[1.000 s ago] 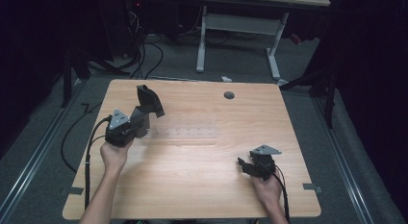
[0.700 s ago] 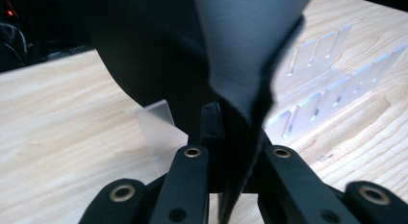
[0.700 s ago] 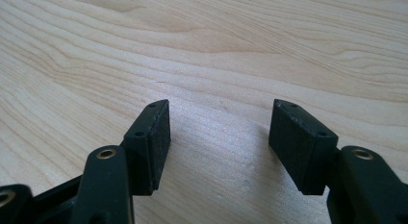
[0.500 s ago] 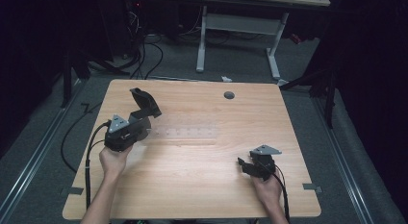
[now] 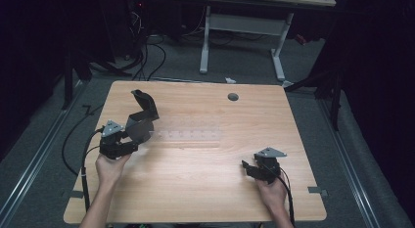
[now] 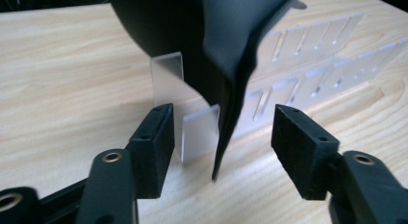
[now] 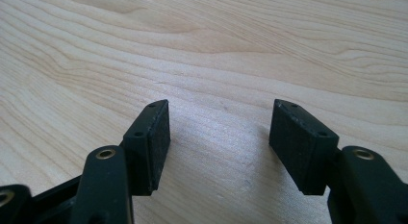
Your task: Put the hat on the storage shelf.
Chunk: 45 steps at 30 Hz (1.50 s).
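Standing near the worktop's [image 5: 195,198] left edge, the black pouch [image 5: 142,121] sits between the left gripper's [image 5: 128,142] just-opened jaws, untouched, atop the clear slotted tray [image 5: 188,135], while the right gripper [image 5: 248,168] rests wide, empty, near the front-right corner.

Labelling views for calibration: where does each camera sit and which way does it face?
High view: above the person's side, facing forward and down on the wooden table; forearms, left gripper, right gripper.
Left gripper view: rides that gripper, along its just-opened fingers at the black sheet and clear organizer.
Right gripper view: along open fingers at bare tabletop.
Shared: sheet, organizer, table.
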Each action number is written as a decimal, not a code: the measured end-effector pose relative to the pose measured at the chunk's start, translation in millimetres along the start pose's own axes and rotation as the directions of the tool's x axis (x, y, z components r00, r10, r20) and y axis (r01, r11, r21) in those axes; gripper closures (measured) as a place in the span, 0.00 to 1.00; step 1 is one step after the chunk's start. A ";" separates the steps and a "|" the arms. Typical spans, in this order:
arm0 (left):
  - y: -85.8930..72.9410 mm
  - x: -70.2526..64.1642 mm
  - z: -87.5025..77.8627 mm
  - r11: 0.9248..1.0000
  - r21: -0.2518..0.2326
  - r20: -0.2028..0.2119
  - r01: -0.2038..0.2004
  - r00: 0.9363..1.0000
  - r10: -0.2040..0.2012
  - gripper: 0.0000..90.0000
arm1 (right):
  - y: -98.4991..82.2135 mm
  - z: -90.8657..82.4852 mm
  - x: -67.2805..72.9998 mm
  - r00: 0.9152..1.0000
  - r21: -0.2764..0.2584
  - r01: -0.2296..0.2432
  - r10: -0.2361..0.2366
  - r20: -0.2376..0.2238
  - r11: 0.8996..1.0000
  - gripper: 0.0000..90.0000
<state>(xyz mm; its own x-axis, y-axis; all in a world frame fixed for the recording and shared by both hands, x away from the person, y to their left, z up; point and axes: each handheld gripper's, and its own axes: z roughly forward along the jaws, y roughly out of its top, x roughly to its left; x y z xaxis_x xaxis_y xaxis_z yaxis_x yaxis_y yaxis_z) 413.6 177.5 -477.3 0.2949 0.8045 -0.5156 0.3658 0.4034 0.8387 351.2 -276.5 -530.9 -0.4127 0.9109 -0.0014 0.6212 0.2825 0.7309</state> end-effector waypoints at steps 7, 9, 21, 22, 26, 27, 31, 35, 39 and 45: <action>-2.0 4.6 -17.9 1.000 -0.016 -0.026 0.002 1.000 -0.002 0.43 | -0.1 0.0 0.2 1.000 0.000 0.000 0.000 0.001 1.000 0.44; -3.9 5.6 -22.6 1.000 -0.017 -0.025 0.007 1.000 -0.007 0.43 | -0.1 0.1 0.4 1.000 0.001 0.001 -0.001 0.003 1.000 0.44; -23.0 10.1 -42.5 0.999 0.003 -0.030 0.043 0.999 -0.043 0.41 | 0.0 0.1 0.8 1.000 0.001 0.005 -0.005 0.005 1.000 0.44; -25.5 10.5 -43.0 0.999 0.009 -0.034 0.044 0.998 -0.043 0.41 | 0.0 0.1 0.9 1.000 0.001 0.004 -0.004 0.004 1.000 0.44; -36.8 12.1 -43.1 0.999 0.037 -0.048 0.029 0.998 -0.027 0.40 | 0.0 0.1 0.9 1.000 0.002 0.005 -0.005 0.005 1.000 0.44; -39.4 12.3 -42.9 0.999 0.039 -0.052 0.026 0.998 -0.024 0.40 | 0.0 0.1 0.9 1.000 0.002 0.006 -0.006 0.005 1.000 0.44; -51.1 13.2 -40.6 0.997 0.068 -0.077 -0.025 0.997 0.030 0.41 | 0.0 0.1 0.9 1.000 0.002 0.006 -0.006 0.006 1.000 0.44; -59.3 15.3 -37.3 0.996 0.084 -0.093 -0.043 0.994 0.051 0.41 | 0.0 0.1 1.0 1.000 0.002 0.007 -0.007 0.006 1.000 0.44; -65.2 18.2 -32.8 0.995 0.082 -0.117 -0.048 0.991 0.058 0.40 | 0.0 0.1 0.8 1.000 0.001 0.004 -0.004 0.004 1.000 0.44; -74.8 24.0 -27.5 0.992 0.101 -0.164 -0.081 0.982 0.097 0.39 | 0.0 0.1 0.9 1.000 0.001 0.004 -0.004 0.005 1.000 0.44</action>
<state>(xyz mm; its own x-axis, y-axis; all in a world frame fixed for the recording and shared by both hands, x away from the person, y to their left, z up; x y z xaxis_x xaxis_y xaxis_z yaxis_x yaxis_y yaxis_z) 369.0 178.6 -547.6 0.1805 0.9002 -0.3963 0.4284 0.2908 0.8555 350.8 -275.7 -531.0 -0.4118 0.9113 -0.0074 0.6204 0.2863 0.7302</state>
